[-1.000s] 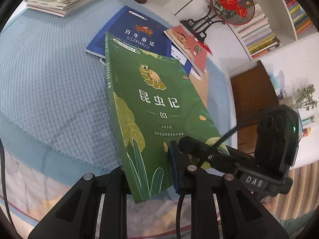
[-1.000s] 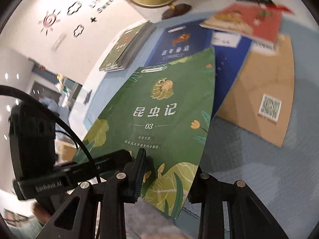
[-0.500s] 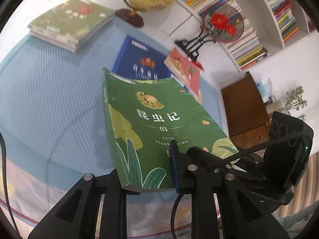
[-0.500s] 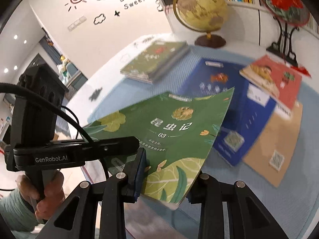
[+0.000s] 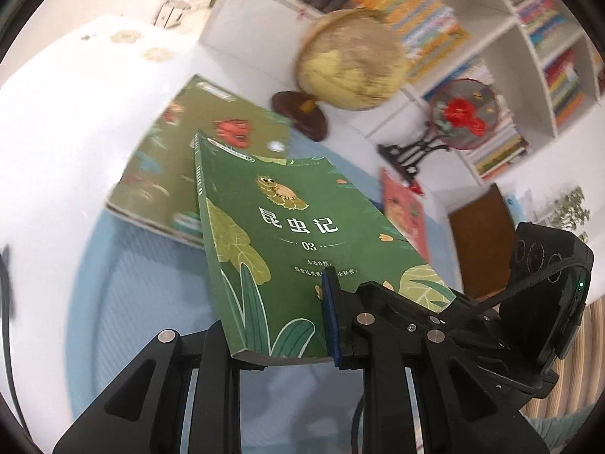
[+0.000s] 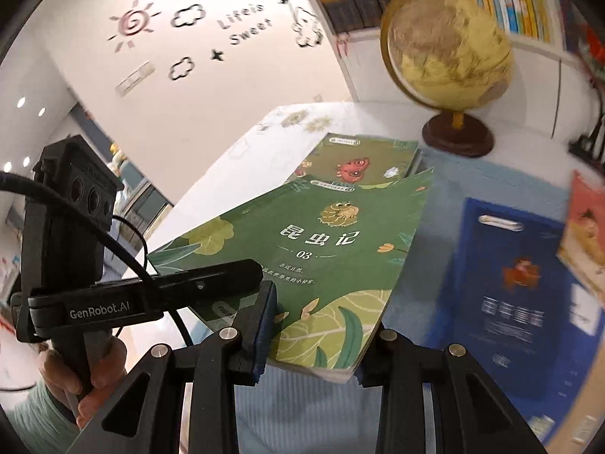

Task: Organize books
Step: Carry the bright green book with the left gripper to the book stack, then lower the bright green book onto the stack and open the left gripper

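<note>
Held book (image 5: 287, 242) above stack (image 5: 166, 174), globe (image 5: 351, 64) behind.

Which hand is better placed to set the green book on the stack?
Left, marginally. Both grippers, left and right, clamp the green book; the left holds its spine side, nearer the stack, which lies ahead to its left.

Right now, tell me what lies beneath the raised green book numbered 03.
Beneath the green book, held by both grippers, shows blue tablecloth and, at its far end, a green book stack. What sits directly under its middle is covered.
</note>
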The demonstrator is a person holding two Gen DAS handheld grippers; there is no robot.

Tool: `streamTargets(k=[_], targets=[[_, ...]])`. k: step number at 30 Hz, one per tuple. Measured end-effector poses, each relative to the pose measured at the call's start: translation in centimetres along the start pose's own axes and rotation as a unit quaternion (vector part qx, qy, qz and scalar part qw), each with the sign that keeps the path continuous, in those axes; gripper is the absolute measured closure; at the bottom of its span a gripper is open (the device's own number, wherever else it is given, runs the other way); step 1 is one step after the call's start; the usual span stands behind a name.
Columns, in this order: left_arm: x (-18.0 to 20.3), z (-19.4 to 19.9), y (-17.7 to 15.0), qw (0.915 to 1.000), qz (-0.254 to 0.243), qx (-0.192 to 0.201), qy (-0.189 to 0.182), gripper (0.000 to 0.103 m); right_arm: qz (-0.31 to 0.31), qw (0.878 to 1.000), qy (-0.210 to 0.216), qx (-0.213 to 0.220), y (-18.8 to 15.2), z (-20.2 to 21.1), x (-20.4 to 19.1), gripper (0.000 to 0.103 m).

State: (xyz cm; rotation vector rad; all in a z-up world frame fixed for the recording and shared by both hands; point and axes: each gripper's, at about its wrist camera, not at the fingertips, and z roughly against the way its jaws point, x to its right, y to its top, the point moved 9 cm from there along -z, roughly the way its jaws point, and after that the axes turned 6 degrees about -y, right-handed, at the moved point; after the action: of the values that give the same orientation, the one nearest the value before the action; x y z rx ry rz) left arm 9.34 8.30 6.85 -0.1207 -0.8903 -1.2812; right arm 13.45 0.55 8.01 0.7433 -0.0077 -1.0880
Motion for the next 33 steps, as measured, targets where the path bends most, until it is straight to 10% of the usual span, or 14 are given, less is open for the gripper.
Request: streamTargets(k=[19, 22, 27, 30, 33], targets=[[-12.3, -1.0, 6.4, 0.9947, 0.042, -0.021, 0.092, 0.072, -0.079, 0.995, -0.048, -0.037, 4.0, -11.0, 0.1, 0.070], [-14.4, 0.8, 5.8, 0.9842, 0.048, 0.001, 0.170, 0.072, -0.080, 0.994, -0.038, -0.056, 2.6, -11.0, 0.1, 0.067], [-13.5, 2.8, 3.3, 0.9808, 0.042, 0.014, 0.190, 0.072, -0.083, 0.994, -0.014, -0.076, -1.8, -6.8, 1.8, 0.033], [-11.8, 3.2, 1.8, 0.9671, 0.003, 0.016, 0.254, 0.072, -0.166, 0.982, 0.016, -0.094, -6.4, -3.9, 5.3, 0.033], [-8.1, 2.3, -0.2, 0.9737, -0.002, 0.009, 0.228, 0.072, -0.235, 0.968, 0.005, -0.090, -10.5, -0.4, 9.7, 0.033]])
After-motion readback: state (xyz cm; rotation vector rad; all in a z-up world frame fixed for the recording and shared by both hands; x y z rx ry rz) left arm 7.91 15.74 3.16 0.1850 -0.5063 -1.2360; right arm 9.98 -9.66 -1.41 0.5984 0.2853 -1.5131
